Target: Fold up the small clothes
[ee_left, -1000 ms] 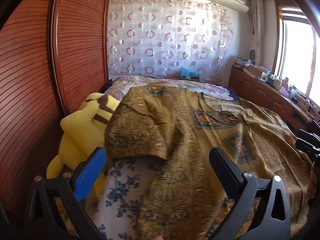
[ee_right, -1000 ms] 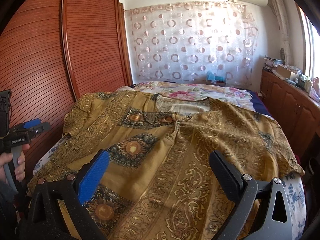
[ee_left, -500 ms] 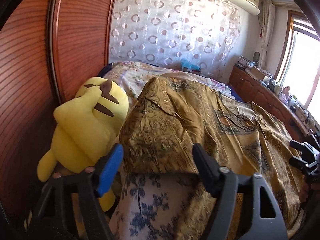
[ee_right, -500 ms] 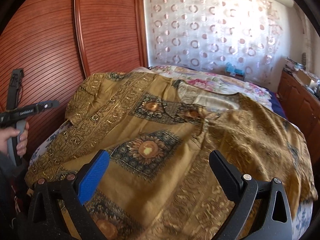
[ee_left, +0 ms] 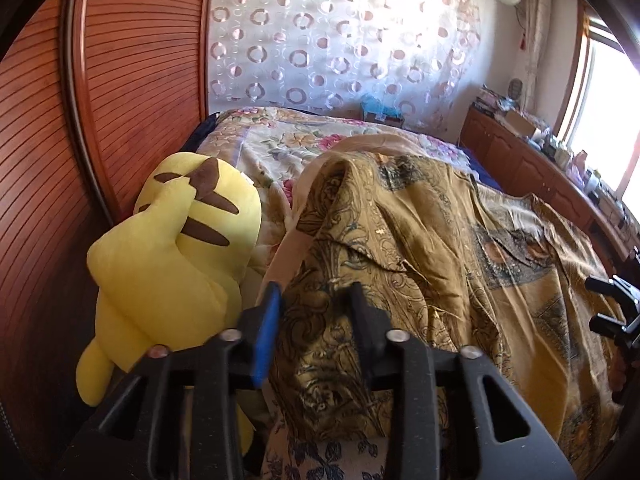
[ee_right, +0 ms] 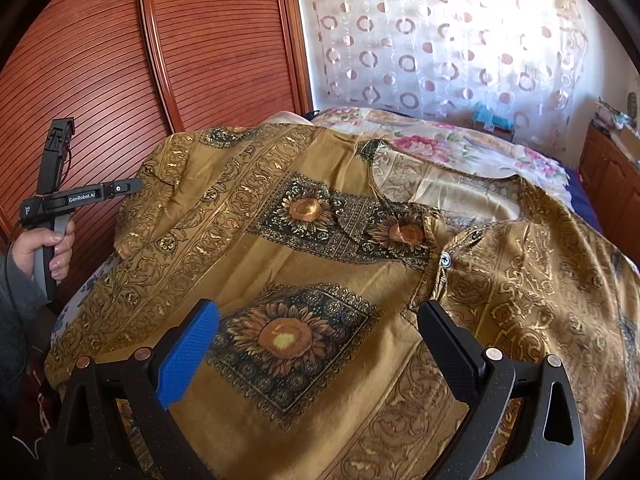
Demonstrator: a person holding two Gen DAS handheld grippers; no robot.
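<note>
The left gripper point(ee_left: 314, 312) is pinching a sleeve edge of the shirt point(ee_left: 420, 248), its jaws nearly together around bunched gold fabric, with the plush point(ee_left: 176, 248) sitting just beside at 9 o'clock. The right gripper point(ee_right: 320, 336) is hovering with jaws spread wide above the shirt's point(ee_right: 320, 240) sunflower panel, holding nothing. The shirt is lying across the bed point(ee_right: 460, 140), collar toward 12 o'clock, the wardrobe point(ee_right: 200, 40) standing at 10 o'clock.
</note>
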